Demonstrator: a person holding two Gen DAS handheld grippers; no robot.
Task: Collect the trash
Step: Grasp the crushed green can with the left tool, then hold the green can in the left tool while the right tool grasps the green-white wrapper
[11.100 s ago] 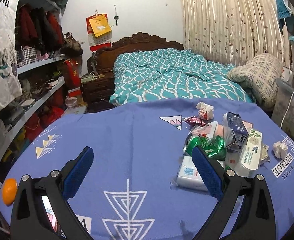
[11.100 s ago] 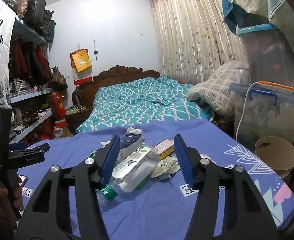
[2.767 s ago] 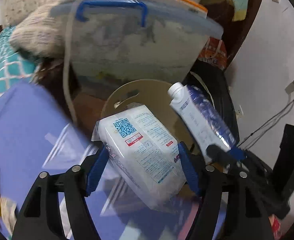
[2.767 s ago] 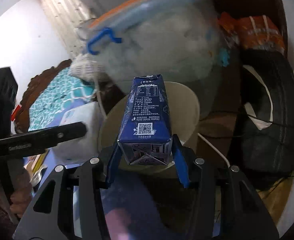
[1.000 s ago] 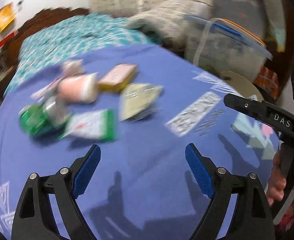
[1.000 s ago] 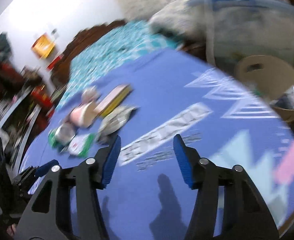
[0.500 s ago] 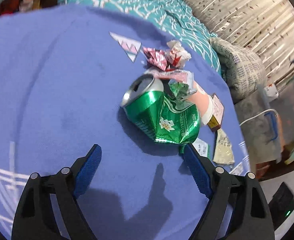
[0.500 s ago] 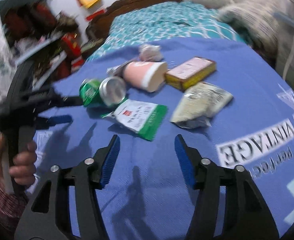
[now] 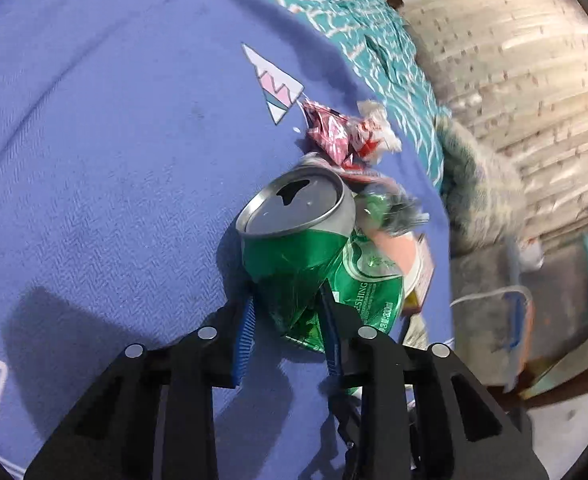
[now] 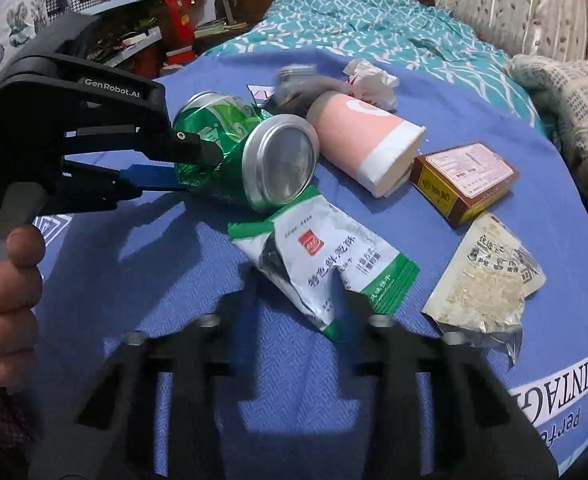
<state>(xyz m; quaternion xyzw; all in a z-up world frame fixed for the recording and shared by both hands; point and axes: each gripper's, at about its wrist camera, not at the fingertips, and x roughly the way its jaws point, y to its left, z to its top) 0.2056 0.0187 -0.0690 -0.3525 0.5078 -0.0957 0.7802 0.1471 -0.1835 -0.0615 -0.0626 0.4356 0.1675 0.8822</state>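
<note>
A: Trash lies in a loose heap on the blue cloth [image 10: 493,128]. The left gripper [image 9: 288,312] has just been closing, and its pads now pinch the crushed middle of the green can [image 9: 294,256].

B: And the right gripper [image 10: 294,292]?

A: Blurred. It has just been closing too; its narrowed jaws straddle the near end of the green-and-white packet [image 10: 325,264], which lies at six o'clock from the can [image 10: 250,156]. Whether the pads press it, I cannot tell.

B: How to lift cleanly?

A: Probably raise the can straight, since the packet's far end is tucked under its base and the pink cup [image 10: 365,144] touches it at three o'clock. Dented metal may slip, so grip firmly.
</note>
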